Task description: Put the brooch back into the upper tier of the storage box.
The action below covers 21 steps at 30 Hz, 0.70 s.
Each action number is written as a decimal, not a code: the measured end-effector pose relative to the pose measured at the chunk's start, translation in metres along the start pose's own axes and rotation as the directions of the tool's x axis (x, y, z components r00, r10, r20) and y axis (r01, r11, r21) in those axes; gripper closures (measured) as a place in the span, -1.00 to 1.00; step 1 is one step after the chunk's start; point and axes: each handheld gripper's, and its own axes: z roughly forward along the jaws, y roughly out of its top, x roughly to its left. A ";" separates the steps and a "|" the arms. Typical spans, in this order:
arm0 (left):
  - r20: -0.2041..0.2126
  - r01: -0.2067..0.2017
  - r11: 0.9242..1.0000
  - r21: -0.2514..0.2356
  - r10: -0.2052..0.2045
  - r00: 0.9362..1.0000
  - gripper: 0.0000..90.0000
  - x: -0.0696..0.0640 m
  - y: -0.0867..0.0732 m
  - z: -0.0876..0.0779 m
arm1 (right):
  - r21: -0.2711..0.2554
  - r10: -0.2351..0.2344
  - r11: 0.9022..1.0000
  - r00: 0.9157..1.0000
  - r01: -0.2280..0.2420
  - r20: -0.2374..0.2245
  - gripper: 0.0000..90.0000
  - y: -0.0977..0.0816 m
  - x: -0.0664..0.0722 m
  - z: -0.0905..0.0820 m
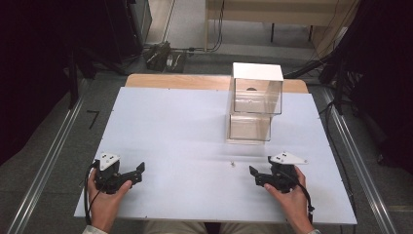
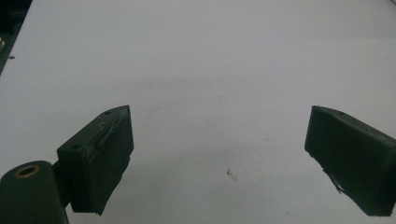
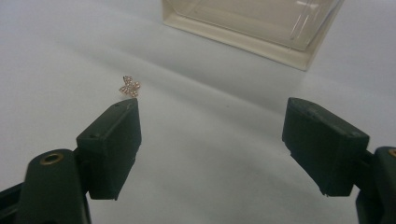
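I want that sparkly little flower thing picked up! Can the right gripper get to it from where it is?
Probably yes. The right gripper is open, and the tiny flower-shaped jewel lies alone on the white table just past its jaws, with nothing between them.

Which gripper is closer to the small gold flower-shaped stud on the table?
Right. The right gripper sits open just beside the stud, which lies just beyond its jaw tip. The left gripper, also open, is well across the table from it.

The tabletop [image 1: 185, 126] is evenly lit from above; surroundings are left dark. Soft shadows are cast; both gripper views are dim and slightly blurred.
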 end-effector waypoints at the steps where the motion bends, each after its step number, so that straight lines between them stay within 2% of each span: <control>1: 0.000 0.000 1.000 0.000 0.000 1.000 -0.80 0.000 0.000 0.000 | 0.000 -0.003 1.000 1.000 0.003 -0.002 -0.58 0.000 0.001 0.001; 21: 0.003 -0.001 1.000 0.000 0.001 1.000 -0.80 0.000 0.000 0.000 | 0.010 -0.029 1.000 0.999 0.029 -0.022 -0.52 0.004 0.015 0.010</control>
